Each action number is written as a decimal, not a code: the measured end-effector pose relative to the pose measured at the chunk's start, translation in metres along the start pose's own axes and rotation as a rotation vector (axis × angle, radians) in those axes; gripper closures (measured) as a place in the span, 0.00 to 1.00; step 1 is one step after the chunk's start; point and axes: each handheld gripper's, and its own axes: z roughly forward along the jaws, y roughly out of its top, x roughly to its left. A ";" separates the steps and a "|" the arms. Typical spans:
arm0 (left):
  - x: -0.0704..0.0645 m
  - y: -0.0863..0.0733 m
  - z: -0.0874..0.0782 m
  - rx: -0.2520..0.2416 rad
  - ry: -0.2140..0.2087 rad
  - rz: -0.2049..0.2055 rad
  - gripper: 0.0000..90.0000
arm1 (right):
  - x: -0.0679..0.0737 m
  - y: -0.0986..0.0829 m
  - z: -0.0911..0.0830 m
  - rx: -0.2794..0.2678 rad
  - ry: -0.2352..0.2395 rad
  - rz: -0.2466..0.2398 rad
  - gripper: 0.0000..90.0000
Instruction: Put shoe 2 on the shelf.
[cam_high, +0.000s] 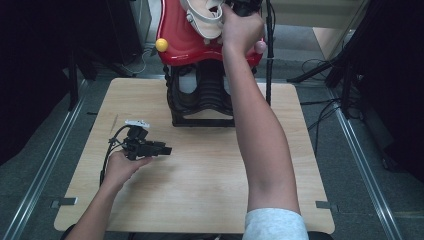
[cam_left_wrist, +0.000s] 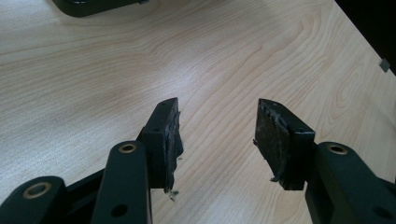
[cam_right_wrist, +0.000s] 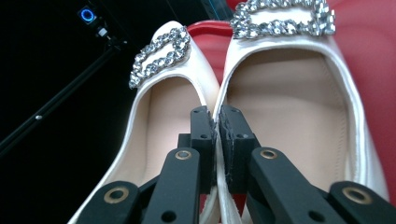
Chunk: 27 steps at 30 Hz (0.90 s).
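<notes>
Two white shoes (cam_high: 204, 19) with rhinestone buckles lie on the red top shelf (cam_high: 182, 46) of a rack at the table's far edge. In the right gripper view, the left shoe (cam_right_wrist: 156, 112) and the right shoe (cam_right_wrist: 289, 93) sit side by side. My right gripper (cam_right_wrist: 215, 114) is shut, pinching their two adjoining inner walls together. From above, the right gripper (cam_high: 245, 6) is mostly hidden behind the hand. My left gripper (cam_high: 167, 150) rests low over the wooden table (cam_high: 200, 175), left of centre, and is open (cam_left_wrist: 217, 116) with nothing between its jaws.
A black lower rack (cam_high: 200, 100) with more shoes stands under the red shelf; its base (cam_left_wrist: 93, 5) shows at the far edge of the left gripper view. A yellow ball (cam_high: 161, 44) and a pink ball (cam_high: 260, 47) cap the shelf's corners. Cables and stands surround the table.
</notes>
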 end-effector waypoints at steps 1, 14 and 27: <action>0.000 0.000 0.000 0.000 0.000 0.002 0.56 | 0.001 -0.002 0.002 0.003 -0.002 0.011 0.96; -0.001 0.002 0.002 0.001 -0.014 0.005 0.56 | 0.008 -0.011 0.012 -0.016 -0.032 -0.019 0.93; -0.001 0.002 0.004 0.014 -0.013 0.008 0.56 | 0.011 -0.002 -0.003 -0.021 -0.003 -0.112 0.84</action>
